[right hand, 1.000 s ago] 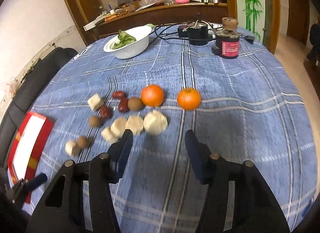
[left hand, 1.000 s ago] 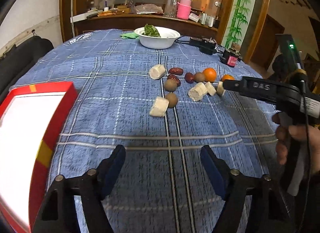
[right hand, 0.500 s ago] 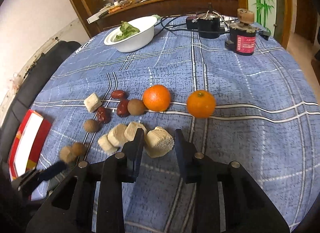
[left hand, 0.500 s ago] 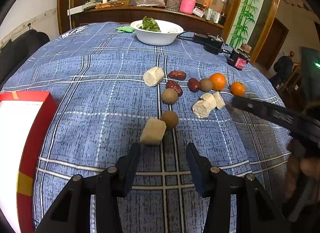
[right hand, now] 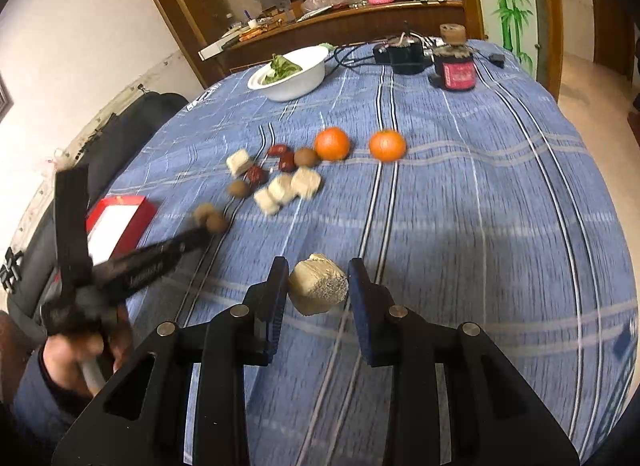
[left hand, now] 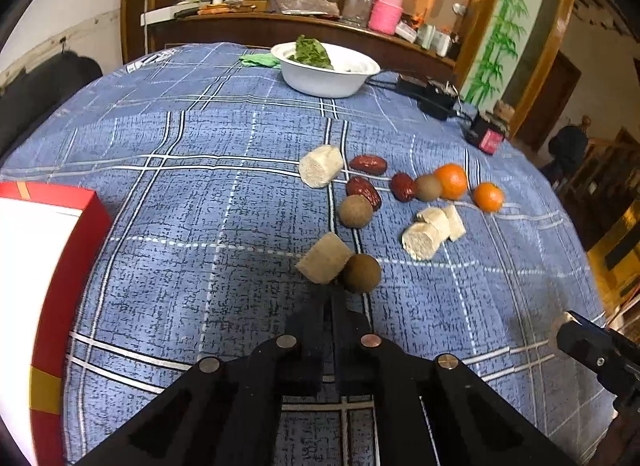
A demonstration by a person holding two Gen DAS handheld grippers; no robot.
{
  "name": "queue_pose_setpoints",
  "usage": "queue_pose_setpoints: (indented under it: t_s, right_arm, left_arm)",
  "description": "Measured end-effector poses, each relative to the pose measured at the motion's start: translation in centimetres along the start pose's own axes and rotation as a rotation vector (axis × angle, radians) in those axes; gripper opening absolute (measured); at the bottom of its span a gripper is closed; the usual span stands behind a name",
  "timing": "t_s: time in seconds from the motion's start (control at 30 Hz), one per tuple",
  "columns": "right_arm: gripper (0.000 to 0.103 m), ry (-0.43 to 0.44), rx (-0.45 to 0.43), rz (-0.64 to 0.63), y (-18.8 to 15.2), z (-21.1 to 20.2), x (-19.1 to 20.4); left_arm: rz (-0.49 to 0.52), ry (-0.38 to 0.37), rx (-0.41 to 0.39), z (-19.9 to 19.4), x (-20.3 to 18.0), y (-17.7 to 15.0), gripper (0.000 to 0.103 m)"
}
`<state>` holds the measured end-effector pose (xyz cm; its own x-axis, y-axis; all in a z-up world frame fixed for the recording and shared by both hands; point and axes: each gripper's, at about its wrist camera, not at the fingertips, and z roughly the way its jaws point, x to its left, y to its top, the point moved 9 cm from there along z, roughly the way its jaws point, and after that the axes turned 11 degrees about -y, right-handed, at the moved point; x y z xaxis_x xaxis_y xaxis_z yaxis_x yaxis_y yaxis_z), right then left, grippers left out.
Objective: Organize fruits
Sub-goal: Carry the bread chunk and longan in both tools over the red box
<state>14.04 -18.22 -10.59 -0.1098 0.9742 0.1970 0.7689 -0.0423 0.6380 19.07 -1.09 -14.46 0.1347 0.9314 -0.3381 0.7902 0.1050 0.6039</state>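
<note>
Both grippers work over the blue plaid-clothed surface [left hand: 224,193]. On the right gripper [right hand: 318,286], the pads press against the sides of a pale beige cylindrical chunk of peeled fruit [right hand: 318,284], which sits between them clear of the other pieces. Its jaws closed on that chunk a moment ago. On the left gripper [left hand: 331,300], the jaws have just been closing and now stand together with nothing between them, the tips just short of a tan cut chunk [left hand: 325,258] and a brown round longan-like fruit [left hand: 361,273] that touch each other. Farther out lie another brown round fruit [left hand: 356,211], a pale cut block [left hand: 321,166], three dark red dates [left hand: 369,164] and two pale stubby pieces [left hand: 430,227] lying side by side. Beyond them a third brown fruit [left hand: 429,187] touches a larger orange mandarin [left hand: 452,181], with a smaller mandarin [left hand: 488,197] just apart to its right. A red-edged box with a white inside [left hand: 44,266] lies at the left edge of the surface. A white bowl holding green leaves [left hand: 328,73] stands at the far side. In the right wrist view, a hand [right hand: 76,350] holds the left gripper's handle at the lower left.
</note>
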Motion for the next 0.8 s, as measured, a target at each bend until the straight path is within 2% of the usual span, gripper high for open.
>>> queue_pose_setpoints:
  t_s: [0.03, 0.07, 0.1, 0.17, 0.3, 0.37, 0.47, 0.63, 0.73, 0.8]
  right_arm:
    - [0.029, 0.001, 0.0, 0.009, -0.3, -0.2, -0.1]
    - [0.029, 0.003, -0.001, 0.016, -0.6, -0.3, -0.2]
    - [0.029, 0.004, -0.002, 0.025, -0.7, -0.3, -0.4]
    - [0.029, 0.008, -0.006, 0.031, -0.6, -0.3, -0.4]
    - [0.029, 0.027, -0.013, 0.029, -0.4, -0.2, -0.1]
    - [0.029, 0.031, -0.01, 0.038, -0.4, -0.1, -0.3]
    - [0.029, 0.041, -0.001, 0.061, -0.5, 0.1, -0.9]
    - [0.029, 0.065, 0.028, 0.066, -0.9, 0.7, -0.9]
    - [0.029, 0.083, 0.031, 0.071, -0.9, 0.7, -0.7]
    - [0.029, 0.09, 0.031, 0.067, -0.9, 0.6, -0.5]
  left_arm:
    - [0.021, 0.003, 0.01, 0.0, -0.4, -0.1, 0.021]
    - [0.041, -0.001, 0.01, 0.0, -0.8, -0.1, 0.04]
    - [0.059, -0.001, 0.0, 0.0, -1.2, 0.1, 0.047]
    - [0.105, 0.007, -0.023, 0.3, -1.7, 0.7, 0.047]
    - [0.115, 0.003, -0.043, 0.9, -1.5, 2.3, 0.037]
    - [0.117, -0.023, -0.045, 0.8, -1.4, 2.6, 0.034]
    - [0.11, -0.064, -0.023, 1.1, -1.6, 2.4, 0.033]
    - [0.169, -0.059, -0.006, 0.5, -2.7, 1.2, 0.033]
    - [0.17, -0.066, 0.012, 1.1, -3.4, 0.9, 0.033]
    - [0.162, -0.037, 0.036, 1.9, -3.3, 0.9, 0.033]
